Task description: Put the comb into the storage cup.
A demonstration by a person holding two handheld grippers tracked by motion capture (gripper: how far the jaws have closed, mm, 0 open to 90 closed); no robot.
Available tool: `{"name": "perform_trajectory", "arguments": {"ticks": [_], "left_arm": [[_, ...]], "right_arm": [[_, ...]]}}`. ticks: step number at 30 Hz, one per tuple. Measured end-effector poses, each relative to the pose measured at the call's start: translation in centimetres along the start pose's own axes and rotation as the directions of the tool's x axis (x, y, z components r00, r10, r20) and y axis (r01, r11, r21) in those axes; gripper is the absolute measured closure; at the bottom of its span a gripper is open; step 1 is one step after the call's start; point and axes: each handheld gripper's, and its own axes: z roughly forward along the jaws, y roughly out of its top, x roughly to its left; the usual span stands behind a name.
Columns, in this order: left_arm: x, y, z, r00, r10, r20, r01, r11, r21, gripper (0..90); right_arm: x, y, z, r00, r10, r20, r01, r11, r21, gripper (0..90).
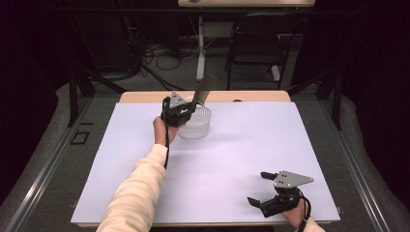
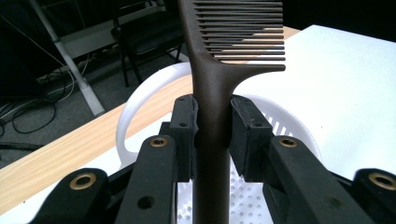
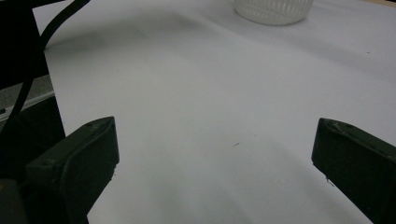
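A dark brown comb (image 2: 212,88) stands upright, its handle clamped between the jaws of my left gripper (image 2: 212,121), its teeth pointing right in the left gripper view. In the high view the left gripper (image 1: 186,110) holds the comb (image 1: 203,89) over the rim of a white perforated basket (image 1: 198,126) at the back of the table. The basket's rim and holed floor (image 2: 289,126) lie just behind and below the jaws. My right gripper (image 1: 257,188) rests low near the table's front right, jaws wide apart with nothing between them; its fingers (image 3: 74,158) frame bare white surface.
A white sheet (image 1: 232,150) covers the wooden table (image 1: 145,96). Beyond the far edge stand a black chair (image 1: 256,38), a white table leg (image 1: 200,48) and loose cables on the floor. The basket (image 3: 273,9) sits far ahead in the right gripper view.
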Motion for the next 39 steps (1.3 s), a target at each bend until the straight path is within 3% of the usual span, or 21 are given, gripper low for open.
{"name": "perform_trajectory", "arguments": {"ticks": [18, 30, 39], "left_arm": [[-0.1, -0.3, 0.8, 0.9984, 0.053, 0.021, -0.054, 0.9976, 0.043, 72.0], [-0.5, -0.4, 1.5, 0.9936, 0.108, 0.033, -0.110, 0.9904, 0.083, 71.2], [-0.7, -0.2, 1.3, 0.9887, 0.139, 0.056, -0.143, 0.9859, 0.086, 55.7]], "right_arm": [[-0.1, 0.0, 0.0, 1.0000, 0.000, 0.001, 0.000, 1.000, 0.001, 0.4], [0.0, 0.0, -0.1, 1.0000, 0.002, -0.001, -0.002, 1.000, 0.001, 0.4], [0.0, 0.0, -0.1, 1.0000, 0.002, 0.001, -0.002, 1.000, 0.000, 0.4]]}}
